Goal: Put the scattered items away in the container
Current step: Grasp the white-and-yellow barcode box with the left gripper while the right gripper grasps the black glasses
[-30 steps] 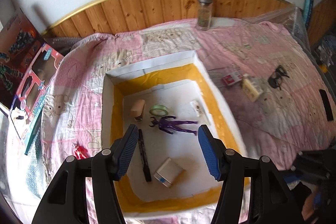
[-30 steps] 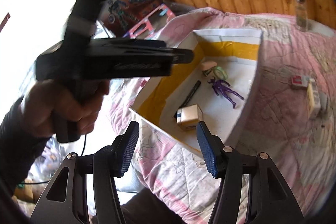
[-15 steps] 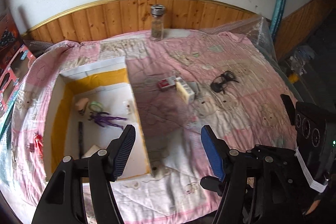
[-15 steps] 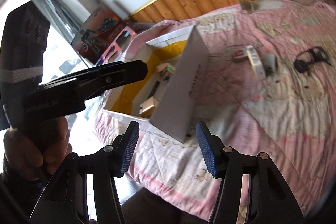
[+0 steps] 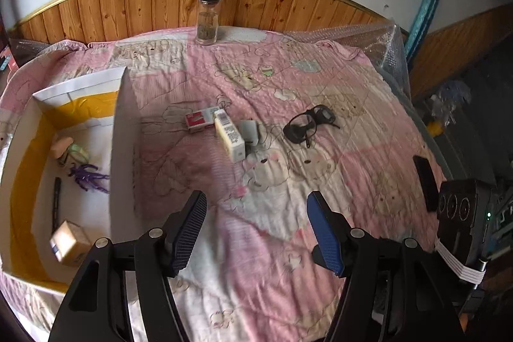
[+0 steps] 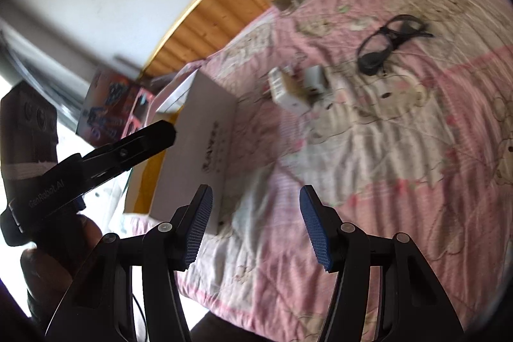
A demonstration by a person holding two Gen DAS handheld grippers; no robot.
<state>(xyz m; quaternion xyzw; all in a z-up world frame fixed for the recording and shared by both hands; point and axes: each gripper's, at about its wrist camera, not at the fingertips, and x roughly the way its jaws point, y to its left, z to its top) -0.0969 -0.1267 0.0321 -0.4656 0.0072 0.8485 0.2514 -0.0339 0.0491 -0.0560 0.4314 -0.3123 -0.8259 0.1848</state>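
Observation:
The white box with yellow lining (image 5: 120,149) stands on the left of the pink quilt. In it lie a purple figure (image 5: 86,177), a black pen (image 5: 56,201), a small cardboard box (image 5: 69,242) and a tape roll (image 5: 78,151). Scattered on the quilt are a red-and-white pack (image 5: 200,119), a long white box (image 5: 229,138), a grey item (image 5: 250,132), black glasses (image 5: 307,124) and a flat black object (image 5: 424,181). My left gripper (image 5: 256,197) is open over bare quilt, right of the box. My right gripper (image 6: 255,191) is open and empty near the box's outer wall (image 6: 205,149); the glasses (image 6: 388,40) lie far ahead.
A glass jar (image 5: 208,15) stands at the quilt's far edge against the wood panelling. Bubble wrap (image 5: 368,37) lines the far right corner. A toy carton (image 6: 109,104) leans beyond the box. A hand (image 6: 54,262) holds the left tool at the right wrist view's left.
Both views have swung right, from over the box to the scattered items on the quilt. Both grippers stayed open and empty.

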